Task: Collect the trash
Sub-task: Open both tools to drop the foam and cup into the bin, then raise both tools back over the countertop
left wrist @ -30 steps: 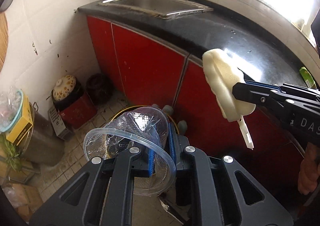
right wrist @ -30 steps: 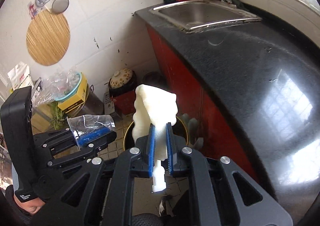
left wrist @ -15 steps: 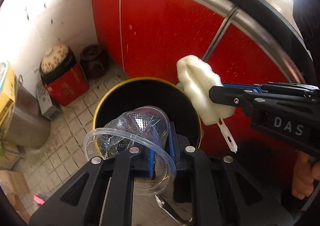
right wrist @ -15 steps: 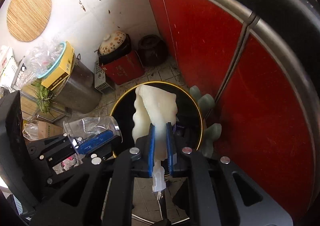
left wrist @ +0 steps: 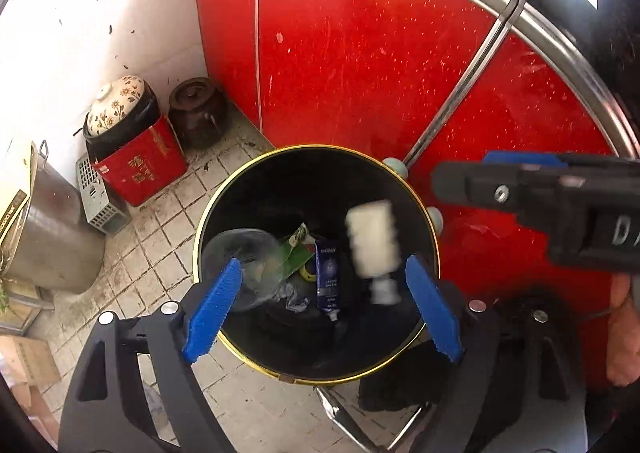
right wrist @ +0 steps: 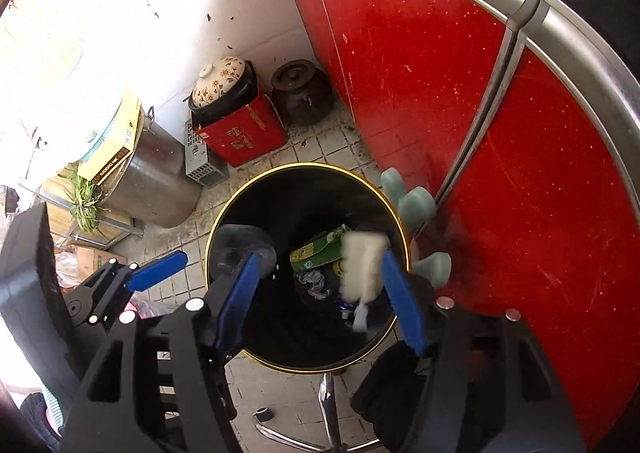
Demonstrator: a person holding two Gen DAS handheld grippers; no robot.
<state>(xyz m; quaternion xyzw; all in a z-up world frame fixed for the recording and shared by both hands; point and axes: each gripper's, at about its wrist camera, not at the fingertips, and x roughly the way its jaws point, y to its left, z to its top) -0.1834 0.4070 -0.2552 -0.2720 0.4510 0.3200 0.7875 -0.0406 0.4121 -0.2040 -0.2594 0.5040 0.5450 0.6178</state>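
Both grippers hang nose-down over the bin [left wrist: 224, 213], a black one with a gold rim that stands on the tiled floor just in front of the red cabinet [left wrist: 360, 53]. The left gripper [left wrist: 320, 305] has its jaws opening, with nothing pinched between the blue pads [left wrist: 212, 309]; the clear cup [left wrist: 244, 265] is already below them, inside the bin at its left side, blurred as if dropping. The right gripper [right wrist: 320, 293] is opening too, and the white sponge [right wrist: 362, 267] sits loose just beside its right pad, smeared with motion, its long axis running near to far with the plastic stub at the near end (so it looks to be falling, not held). Both pieces lie straight below the tools and within the rim, on top of a green wrapper [right wrist: 316, 251] and a blue tube [left wrist: 327, 277]. My guess is that this drop is as good as done, and neither hand needs to reach lower; what is left would be to lift clear.
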